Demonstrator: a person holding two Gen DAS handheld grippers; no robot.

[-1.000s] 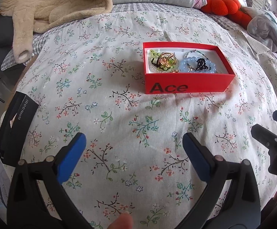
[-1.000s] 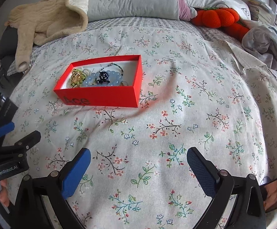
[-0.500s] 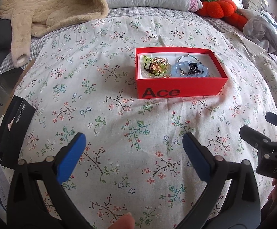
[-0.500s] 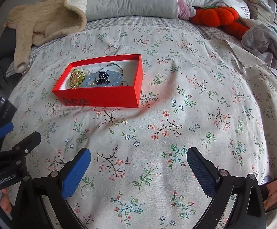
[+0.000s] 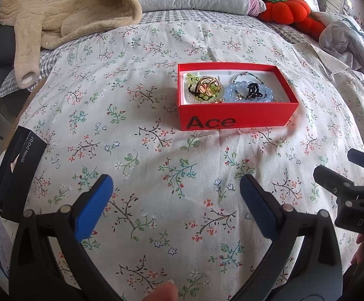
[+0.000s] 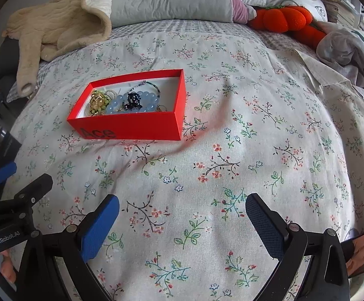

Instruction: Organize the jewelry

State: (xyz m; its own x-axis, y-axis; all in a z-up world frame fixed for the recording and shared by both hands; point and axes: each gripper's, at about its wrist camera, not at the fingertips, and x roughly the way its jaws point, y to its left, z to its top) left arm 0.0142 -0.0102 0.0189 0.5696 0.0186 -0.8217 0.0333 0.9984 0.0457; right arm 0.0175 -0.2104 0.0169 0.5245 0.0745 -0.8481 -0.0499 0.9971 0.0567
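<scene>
At twelve o'clock, my empty, wide-open left gripper (image 5: 175,188) and right gripper (image 6: 182,208) face the red cardboard box (image 5: 234,121); its tangled bead bracelets (image 5: 251,91) may lift together.

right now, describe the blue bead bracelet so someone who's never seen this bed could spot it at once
On the floral bedspread sits an open red box marked "Ace". Inside, in its right half as the left wrist camera sees it, lies the blue bead bracelet. It is a ring of round, pale blue beads with a small black piece resting on it, unlike the gold and green tangle beside it.
</scene>
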